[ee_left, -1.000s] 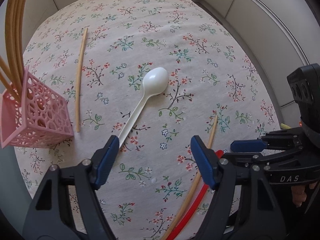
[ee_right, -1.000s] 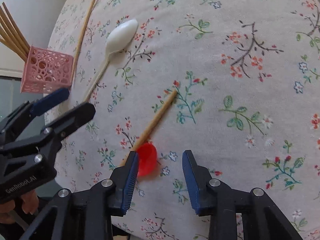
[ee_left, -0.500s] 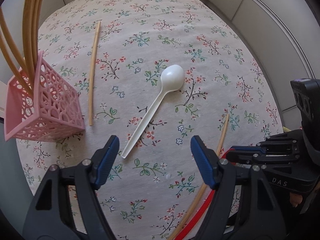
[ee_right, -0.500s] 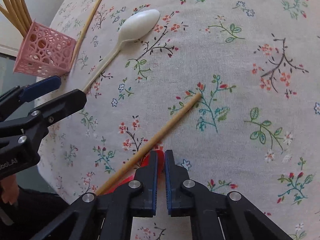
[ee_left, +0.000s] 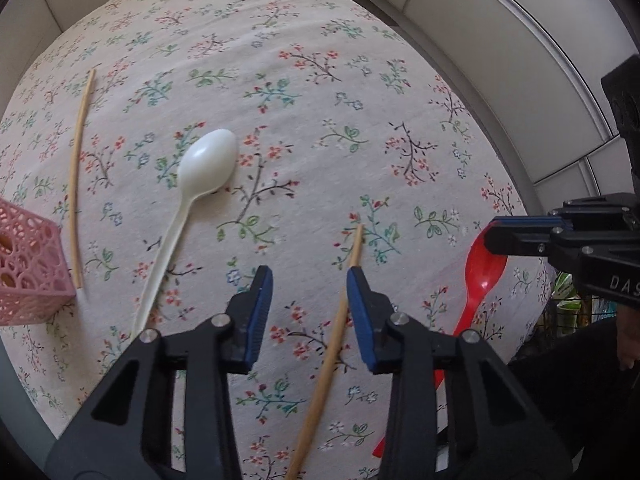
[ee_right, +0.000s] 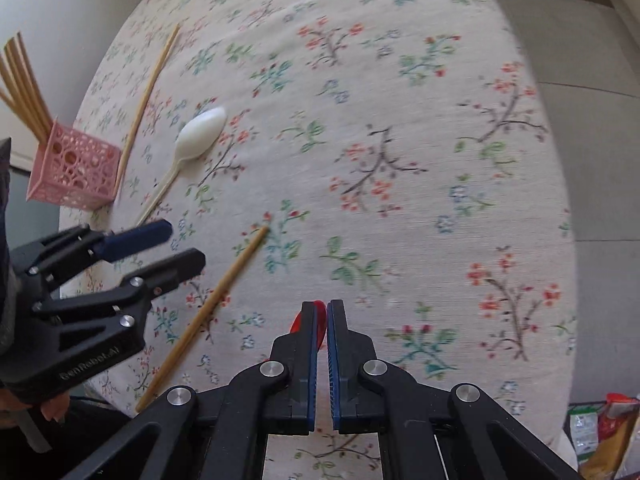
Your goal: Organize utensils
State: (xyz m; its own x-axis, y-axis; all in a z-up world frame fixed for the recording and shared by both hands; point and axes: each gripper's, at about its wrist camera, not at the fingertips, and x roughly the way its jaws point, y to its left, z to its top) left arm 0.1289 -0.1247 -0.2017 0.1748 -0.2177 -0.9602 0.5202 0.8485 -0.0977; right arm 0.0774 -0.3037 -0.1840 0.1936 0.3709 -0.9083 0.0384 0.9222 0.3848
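Well off to the left of the left tongs [ee_left: 308, 300] stands a pink lattice basket [ee_right: 74, 168] near the edge of the bench [ee_left: 360, 60], which is covered in a floral cloth. Several wooden chopsticks [ee_right: 24, 84] stand upright in the basket and fan out above its rim; whether anything else is inside cannot be told.

The left tongs point steeply down at the cloth and their jaws are closing, with a clear gap between the blue pads [ee_left: 258, 312]. A loose chopstick [ee_left: 340, 320] lies on the cloth under them, running up close along the inner side of the right-hand pad; the pads are not pressing on it. Left of these tongs lies a white plastic spoon [ee_left: 192, 200], bowl away from them and handle end near the left pad. Further left, just beside the basket, lies a second loose chopstick [ee_left: 78, 176].

The right tongs [ee_right: 322, 320] are pressed together on the bowl of a red plastic spoon [ee_left: 478, 276], pinching it by the rim. In the left wrist view that spoon hangs from the tips to the right of the left tongs, its handle slanting down toward the near edge of the bench. In the right wrist view only a sliver of red shows between and beside the closed pads.
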